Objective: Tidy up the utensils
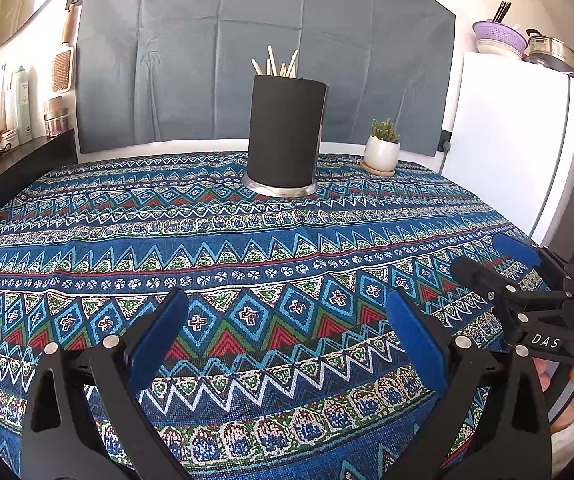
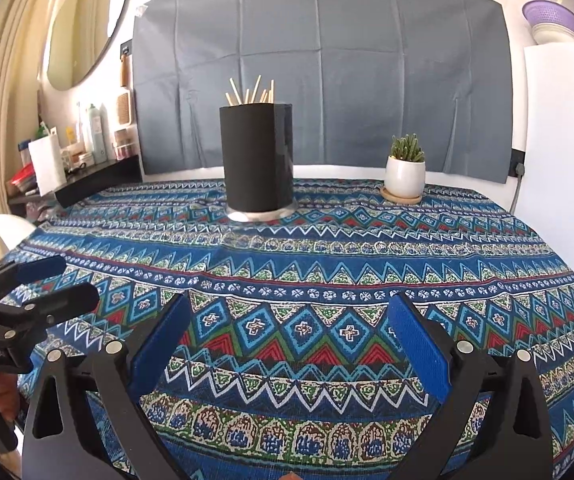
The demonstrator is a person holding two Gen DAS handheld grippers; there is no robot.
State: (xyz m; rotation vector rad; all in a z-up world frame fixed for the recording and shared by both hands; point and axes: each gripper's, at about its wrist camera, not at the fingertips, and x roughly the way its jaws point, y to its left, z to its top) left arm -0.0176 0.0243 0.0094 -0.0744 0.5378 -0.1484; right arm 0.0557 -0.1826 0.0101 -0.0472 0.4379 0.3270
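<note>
Checking tabletop [image 1: 287,240]: no loose utensils visible on your patterned cloth.
Holder [image 1: 285,132]: black cylinder, upright at far centre; wooden sticks [image 1: 277,64] already inside.
Left hand-held gripper [image 1: 287,332]: wide, empty.
Right hand-held gripper [image 2: 287,336]: wide, empty; keep both clear of the holder.

Right gripper [image 2: 287,320] was seen low over the patterned tablecloth [image 2: 367,248], its blue-padded fingers [image 2: 415,344] spread wide, nothing held between them. Left gripper [image 2: 53,282] was noted at the left edge, fingers apart, a hand [image 2: 3,396] on its grip. A black holder [image 2: 257,160] was recorded upright at the far middle of the table, pale chopsticks [image 2: 251,94] standing in it. A small potted plant [image 2: 405,172] was noted on a saucer, well right of the holder.
</note>
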